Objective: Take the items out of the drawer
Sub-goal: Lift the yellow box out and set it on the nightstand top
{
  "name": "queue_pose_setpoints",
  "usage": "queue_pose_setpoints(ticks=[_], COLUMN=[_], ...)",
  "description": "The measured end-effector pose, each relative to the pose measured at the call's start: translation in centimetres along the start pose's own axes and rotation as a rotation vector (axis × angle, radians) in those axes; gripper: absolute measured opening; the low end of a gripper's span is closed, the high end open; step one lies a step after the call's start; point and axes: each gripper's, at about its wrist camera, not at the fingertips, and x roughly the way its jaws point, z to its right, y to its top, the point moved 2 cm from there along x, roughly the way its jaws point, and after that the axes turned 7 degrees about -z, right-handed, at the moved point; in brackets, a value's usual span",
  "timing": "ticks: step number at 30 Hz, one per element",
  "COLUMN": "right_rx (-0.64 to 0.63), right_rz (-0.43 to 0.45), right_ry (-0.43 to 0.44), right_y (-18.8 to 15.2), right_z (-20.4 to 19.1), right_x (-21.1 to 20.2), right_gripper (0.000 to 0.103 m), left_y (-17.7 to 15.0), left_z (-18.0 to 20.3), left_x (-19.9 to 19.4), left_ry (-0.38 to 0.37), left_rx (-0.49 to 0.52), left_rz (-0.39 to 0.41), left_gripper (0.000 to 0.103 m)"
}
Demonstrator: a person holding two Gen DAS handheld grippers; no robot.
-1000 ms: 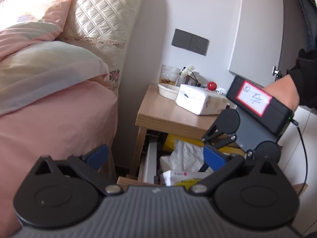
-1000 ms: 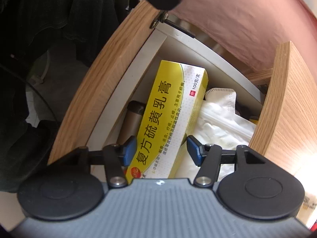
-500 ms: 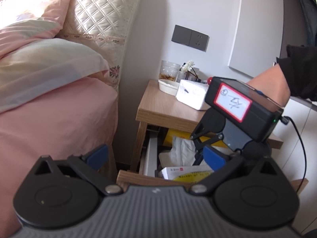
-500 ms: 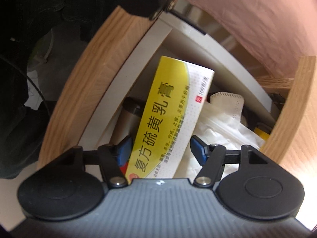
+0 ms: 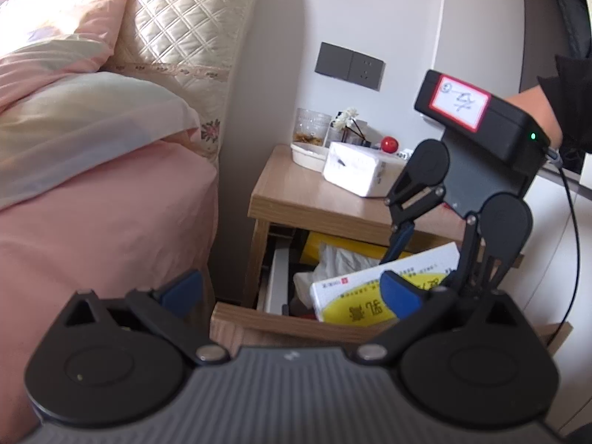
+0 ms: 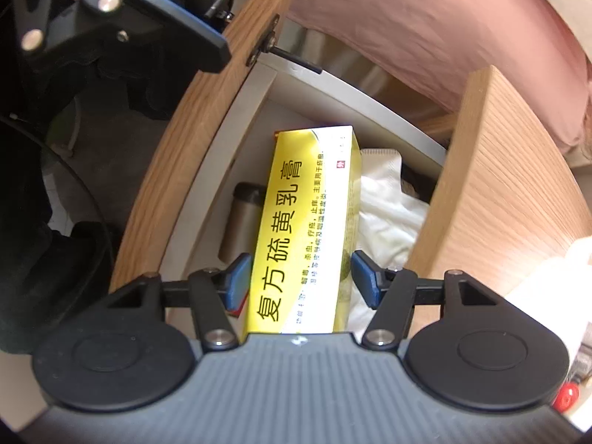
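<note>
Above the open drawer (image 6: 207, 170), right gripper (image 6: 300, 281) fingers clamp the yellow box (image 6: 303, 229) — left gripper (image 5: 290, 290) fingers apart, empty.

My fingers (image 6: 236, 277) carry blue pads on black arms. Between them sits a yellow-and-white cardboard box (image 6: 299, 229) printed with black Chinese characters. Beside it lie crumpled white cloth (image 6: 388, 214) and a dull grey metal cylinder (image 6: 240, 218). The drawer front (image 6: 192, 140) is light wood grain, its inner wall white. The bedsheet (image 5: 111, 203) is pink; the quilted cushion (image 5: 185, 18) is cream with diamond stitching. A red ball (image 5: 389, 144) rests on the tan tabletop (image 5: 296, 199).
</note>
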Motion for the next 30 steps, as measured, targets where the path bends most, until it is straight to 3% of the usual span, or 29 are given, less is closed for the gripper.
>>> queue_pose_setpoints(ticks=[12,19,22,25,30], right_rx=[0.084,0.237,0.330,0.399,0.463], right_rz=[0.055,0.138,0.192,0.224,0.231], right_ry=[-0.093,-0.136,-0.129,-0.118,-0.092], right_y=[-3.6,-6.4,-8.4,-9.4,-11.6], right_z=[-2.5,-0.3,2.1,4.2,5.7], right_x=[-5.6,-7.3,-6.9,-3.5,-2.2], right_gripper=[0.061,0.061,0.061,0.061,0.061], left_y=[-1.0,-2.0,-2.4,-2.7,-2.8], left_z=[0.9,1.9,2.2,2.5,2.5], left_x=[-1.8,-3.5,-3.8,-4.0,-3.8], left_ry=[0.009,0.012,0.022,0.031,0.045], left_rx=[-0.002,0.010,0.024,0.038,0.044], left_rz=[0.006,0.006,0.002,-0.003,-0.013], left_gripper=[0.103,0.103,0.103,0.103,0.103])
